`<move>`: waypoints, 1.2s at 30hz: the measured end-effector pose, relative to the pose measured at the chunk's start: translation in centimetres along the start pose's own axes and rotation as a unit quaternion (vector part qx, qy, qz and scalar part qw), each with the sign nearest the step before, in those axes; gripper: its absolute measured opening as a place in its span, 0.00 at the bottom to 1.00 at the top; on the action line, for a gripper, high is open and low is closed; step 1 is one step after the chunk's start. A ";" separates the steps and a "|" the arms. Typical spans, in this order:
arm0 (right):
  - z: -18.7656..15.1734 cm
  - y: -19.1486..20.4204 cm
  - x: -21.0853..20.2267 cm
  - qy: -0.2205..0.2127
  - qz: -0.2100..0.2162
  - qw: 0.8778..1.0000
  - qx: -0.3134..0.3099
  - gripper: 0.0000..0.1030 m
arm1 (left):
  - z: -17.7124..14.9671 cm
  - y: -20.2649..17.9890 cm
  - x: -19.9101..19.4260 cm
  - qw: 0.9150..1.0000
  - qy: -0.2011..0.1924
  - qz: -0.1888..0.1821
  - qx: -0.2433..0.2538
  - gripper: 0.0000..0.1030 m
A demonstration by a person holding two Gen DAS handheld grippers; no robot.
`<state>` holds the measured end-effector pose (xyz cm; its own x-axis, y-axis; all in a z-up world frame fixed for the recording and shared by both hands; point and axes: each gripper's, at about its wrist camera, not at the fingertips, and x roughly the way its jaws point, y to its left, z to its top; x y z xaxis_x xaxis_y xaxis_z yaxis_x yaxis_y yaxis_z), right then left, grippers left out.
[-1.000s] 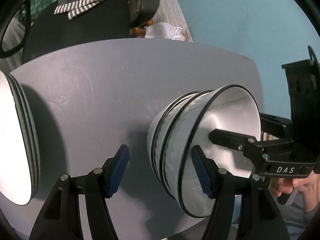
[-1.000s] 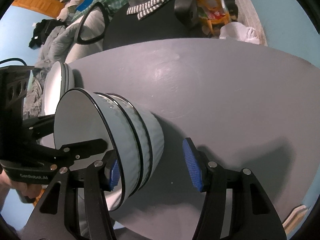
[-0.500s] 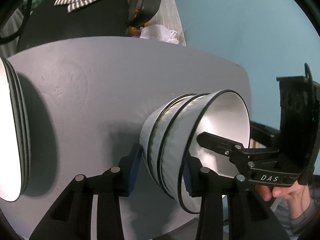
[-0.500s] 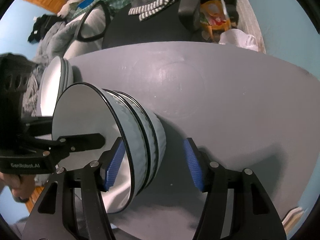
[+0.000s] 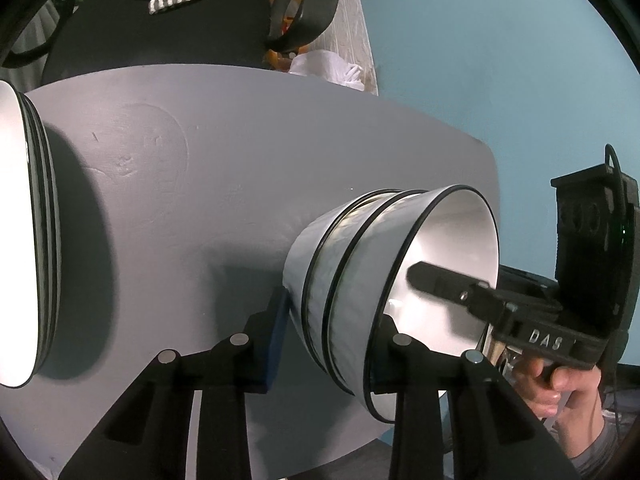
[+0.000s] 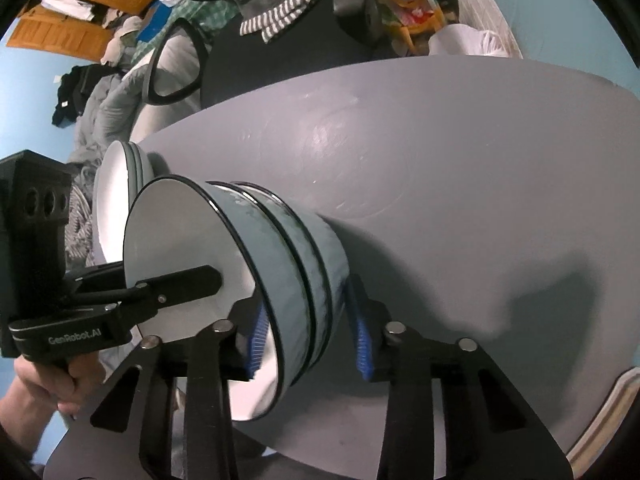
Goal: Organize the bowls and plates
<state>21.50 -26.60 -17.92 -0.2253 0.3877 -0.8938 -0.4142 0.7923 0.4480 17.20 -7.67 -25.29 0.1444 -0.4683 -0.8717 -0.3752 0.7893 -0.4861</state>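
A nested stack of three pale blue-grey bowls with black rims (image 5: pixel 344 280) sits on the grey table (image 5: pixel 200 184); it also shows in the right wrist view (image 6: pixel 288 264). My left gripper (image 5: pixel 328 344) is shut on the stack, one blue pad under the base, the other inside the top bowl. My right gripper (image 6: pixel 308 336) is shut on the same stack from the opposite side. A stack of white plates (image 5: pixel 24 240) stands at the left, seen too in the right wrist view (image 6: pixel 116 184).
A black chair (image 6: pixel 280 52) with a striped cloth (image 6: pixel 280 20) stands behind the table. A white bag (image 5: pixel 328 68) lies past the far edge. Clothes and a wooden shelf (image 6: pixel 80 4) fill the room's left. The table's right edge (image 5: pixel 492 184) meets a blue wall.
Both grippers have closed from open onto the bowl stack. The stack has shifted slightly and both grippers moved in closer around it.
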 end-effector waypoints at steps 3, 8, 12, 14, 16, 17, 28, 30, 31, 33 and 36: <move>0.1 -0.5 -0.2 0.001 0.005 1.000 0.001 0.24 | 0.1 -0.3 0.1 1.000 0.000 0.004 0.003 0.31; 0.2 0.2 0.1 0.011 0.000 1.000 -0.019 0.25 | 0.2 0.0 0.0 1.000 -0.001 0.003 -0.009 0.30; 0.4 0.4 0.1 0.016 -0.003 1.000 -0.018 0.25 | 0.0 -0.1 -0.2 1.000 -0.003 0.008 -0.014 0.29; 0.5 0.4 0.2 0.017 -0.001 1.000 -0.008 0.25 | 0.0 -0.1 -0.3 1.000 -0.002 0.010 -0.020 0.28; 0.5 0.3 0.2 0.016 0.001 1.000 0.004 0.25 | 0.0 -0.1 -0.3 1.000 -0.001 0.013 -0.021 0.27; 0.5 0.1 0.2 0.016 0.001 1.000 0.008 0.25 | 0.0 -0.2 -0.4 1.000 0.000 0.015 -0.021 0.27; 0.2 0.7 0.3 0.024 -0.003 1.000 0.011 0.24 | -0.3 -0.2 -1.3 0.999 0.005 0.028 -0.019 0.26; 0.2 1.0 0.3 0.023 -0.004 1.000 0.011 0.24 | -0.3 -0.2 -1.4 0.999 0.004 0.029 -0.019 0.26; 0.2 1.1 0.3 0.024 -0.004 1.000 0.011 0.24 | -0.3 -0.2 -1.4 0.999 0.003 0.030 -0.019 0.26; 0.3 1.3 0.3 0.024 -0.006 1.000 0.008 0.24 | -0.4 -0.1 -1.5 0.999 0.001 0.032 -0.020 0.26; 0.4 2.1 0.5 0.027 -0.011 1.000 0.002 0.24 | -0.5 0.2 -1.7 0.999 -0.003 0.036 -0.022 0.26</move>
<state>20.91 -24.58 -17.43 -0.2631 0.3446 -0.9011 -0.4164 0.8020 0.4283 16.41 -6.88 -23.87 0.1206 -0.4090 -0.9045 -0.4241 0.8026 -0.4194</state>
